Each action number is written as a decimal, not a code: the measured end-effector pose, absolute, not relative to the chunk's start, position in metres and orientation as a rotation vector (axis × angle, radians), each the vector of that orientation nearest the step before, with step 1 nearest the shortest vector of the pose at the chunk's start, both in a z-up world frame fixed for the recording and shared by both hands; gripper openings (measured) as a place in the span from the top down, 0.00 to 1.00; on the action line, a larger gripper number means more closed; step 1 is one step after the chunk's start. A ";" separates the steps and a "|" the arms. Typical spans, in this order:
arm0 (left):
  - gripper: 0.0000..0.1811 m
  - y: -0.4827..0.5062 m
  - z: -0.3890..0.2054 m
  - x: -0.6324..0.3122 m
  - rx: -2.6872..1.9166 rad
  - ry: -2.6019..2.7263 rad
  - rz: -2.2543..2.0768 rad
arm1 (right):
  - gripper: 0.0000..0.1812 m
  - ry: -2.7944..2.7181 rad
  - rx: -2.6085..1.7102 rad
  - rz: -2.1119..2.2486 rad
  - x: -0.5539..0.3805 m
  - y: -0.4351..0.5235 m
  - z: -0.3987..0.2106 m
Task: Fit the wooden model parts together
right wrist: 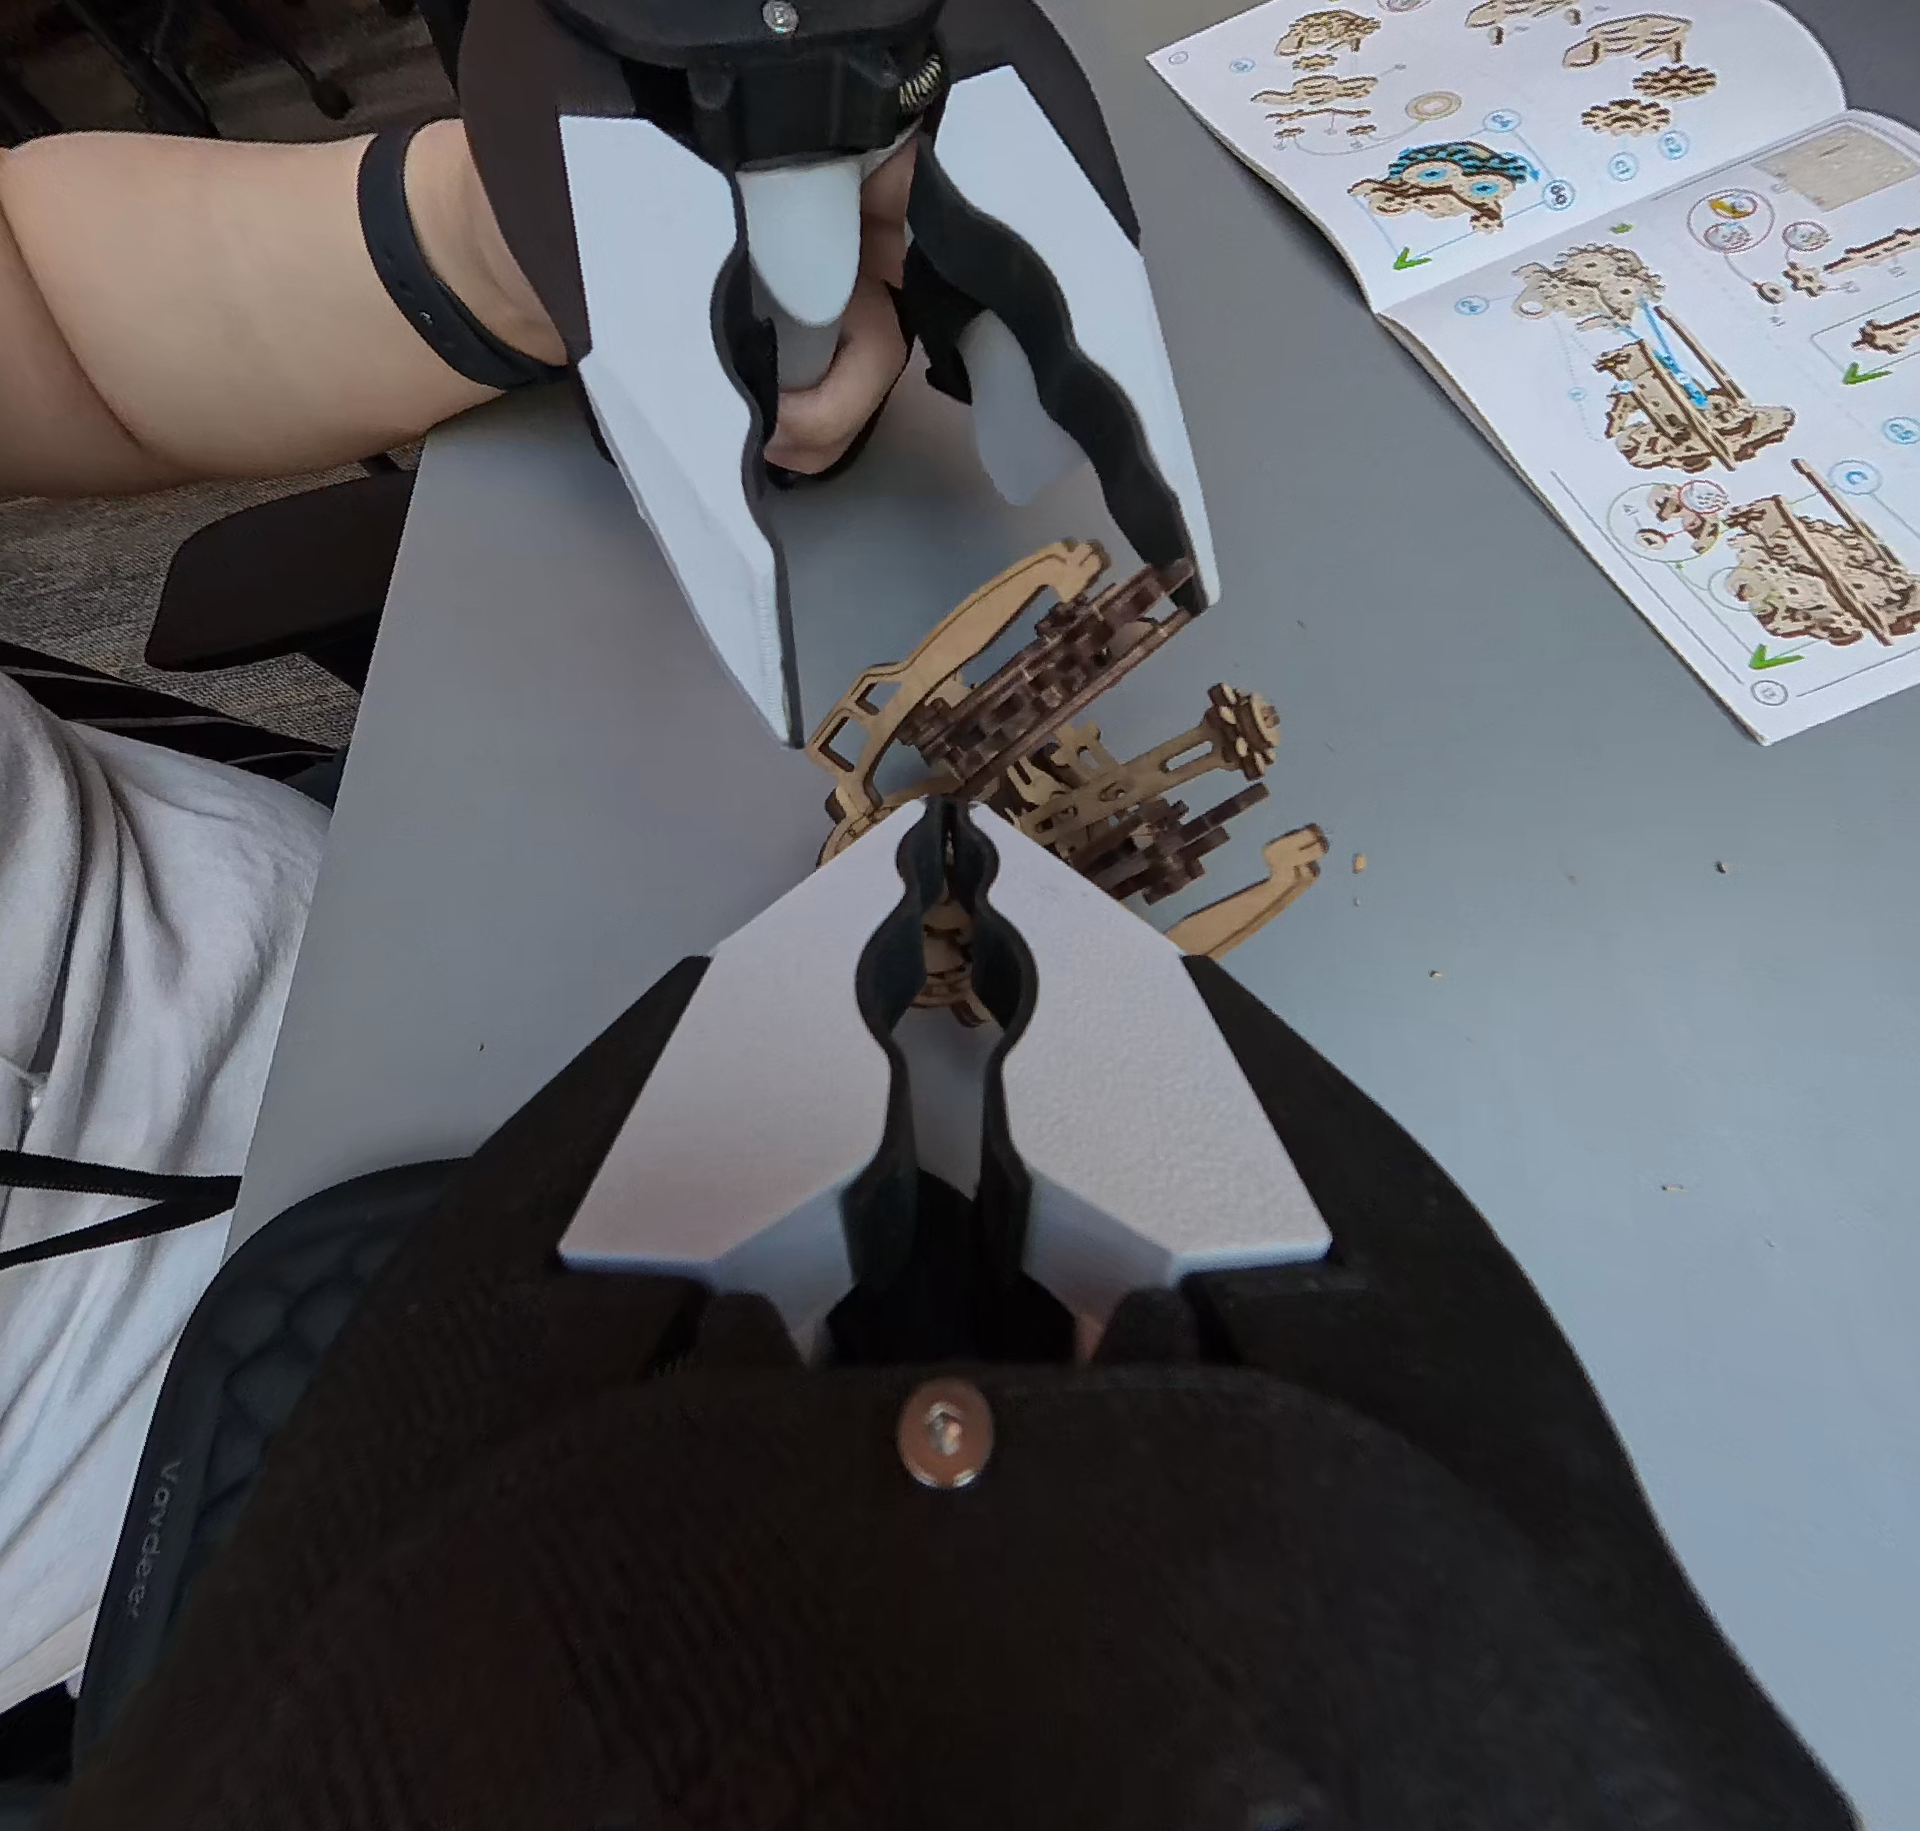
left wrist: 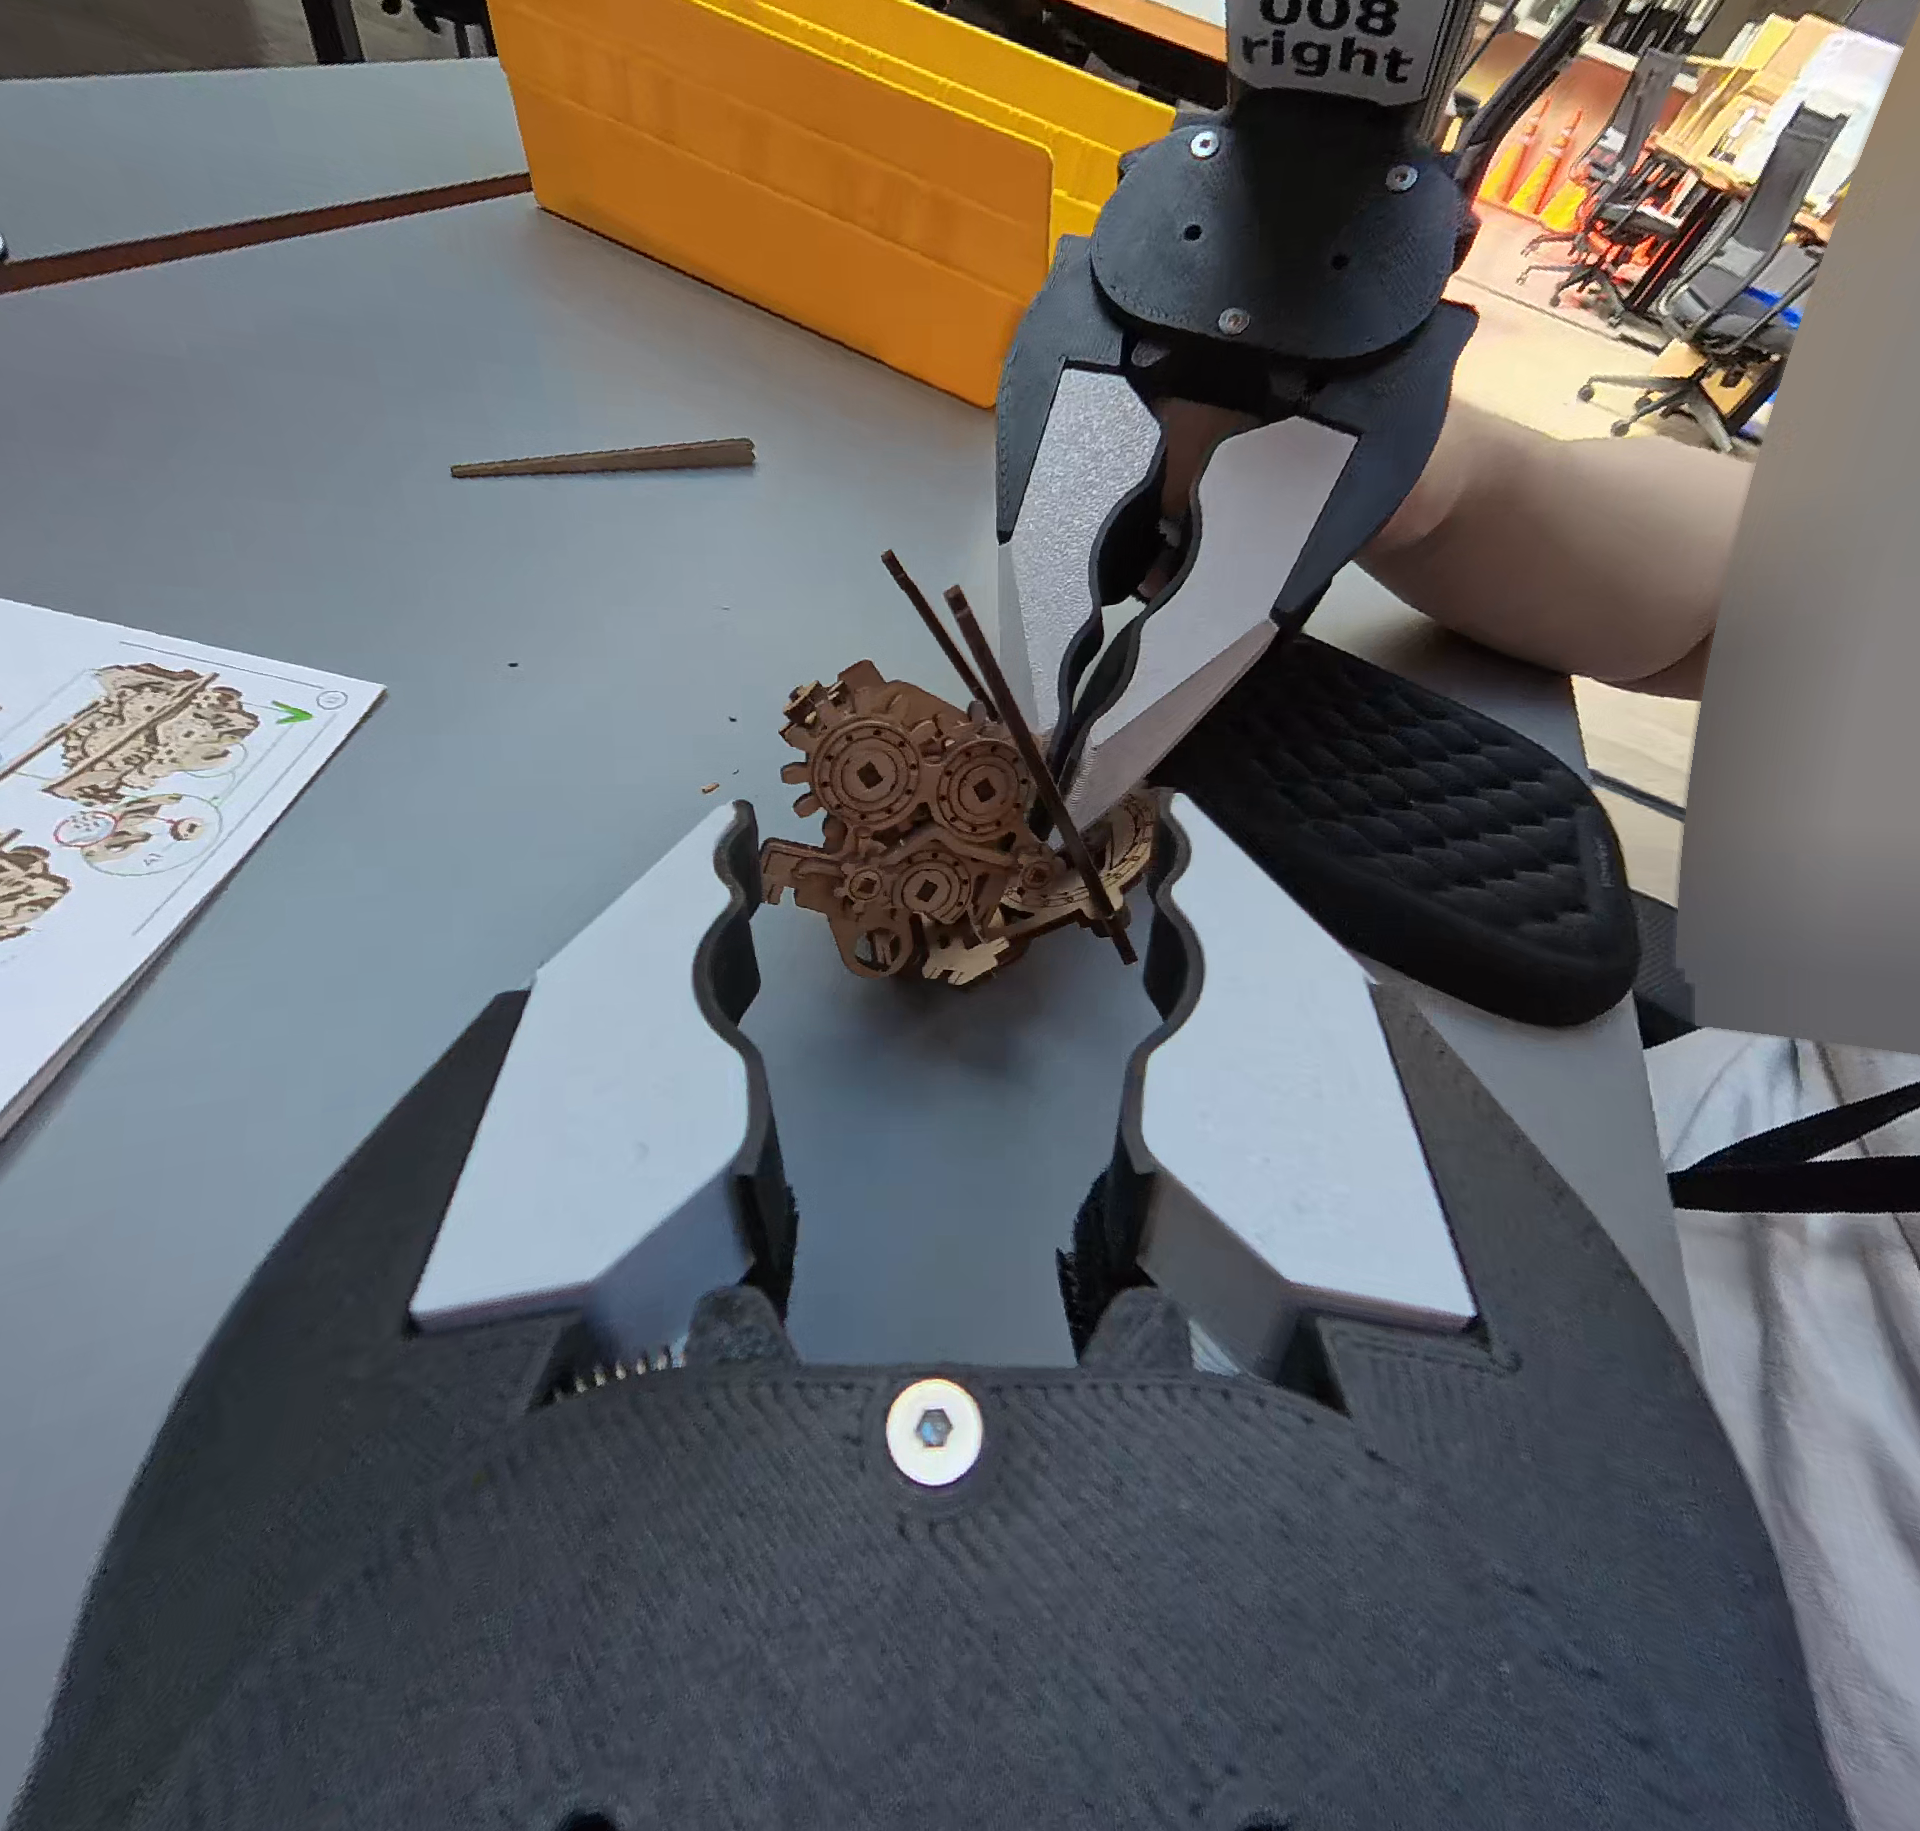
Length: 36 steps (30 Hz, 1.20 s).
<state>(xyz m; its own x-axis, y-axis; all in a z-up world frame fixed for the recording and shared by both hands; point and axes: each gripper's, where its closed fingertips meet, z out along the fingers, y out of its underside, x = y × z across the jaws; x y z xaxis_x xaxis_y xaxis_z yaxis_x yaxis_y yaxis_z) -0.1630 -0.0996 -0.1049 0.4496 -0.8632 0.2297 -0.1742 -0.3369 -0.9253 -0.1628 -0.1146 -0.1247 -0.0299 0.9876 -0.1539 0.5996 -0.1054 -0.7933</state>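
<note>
A wooden gear model (left wrist: 914,846) rests on the grey table (left wrist: 416,347). It also shows in the right wrist view (right wrist: 1081,732). My left gripper (left wrist: 951,836) is open, with one fingertip on each side of the model; in the right wrist view (right wrist: 992,659) its fingers straddle the model from above. My right gripper (right wrist: 940,820) is shut on a thin flat wooden part (left wrist: 997,701) that stands edge-on at the model's right side. It comes down from the top in the left wrist view (left wrist: 1075,794). Whether the flat part is seated in the model is hidden.
A yellow bin (left wrist: 790,171) stands at the back and a loose wooden stick (left wrist: 603,459) lies in front of it. An open instruction booklet (left wrist: 135,794) (right wrist: 1610,327) lies beside the model. A black padded rest (left wrist: 1403,846) and a person's arm (left wrist: 1538,555) are at the table edge. The tips of both grippers are at nearly the same place.
</note>
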 end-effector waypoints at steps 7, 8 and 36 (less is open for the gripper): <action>0.63 -0.098 -0.118 -0.163 -1.762 1.028 -0.658 | 1.00 -1.685 -1.700 1.010 -0.165 -0.120 -0.122; 0.64 -0.099 -0.119 -0.163 -1.761 1.036 -0.651 | 1.00 -1.695 -1.693 1.010 -0.165 -0.121 -0.122; 0.69 -0.106 -0.112 -0.162 -1.680 1.066 -0.625 | 0.91 -1.446 -1.964 1.300 -0.171 -0.121 -0.104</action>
<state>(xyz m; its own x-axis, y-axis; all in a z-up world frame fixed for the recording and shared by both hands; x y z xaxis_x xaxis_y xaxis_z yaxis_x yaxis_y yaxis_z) -0.1621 -0.1057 -0.1124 0.4762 -0.8753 -0.0846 -0.3537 -0.1026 -0.9297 -0.1714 -0.1211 -0.1037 0.0449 0.8909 -0.4521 0.5439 -0.4014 -0.7369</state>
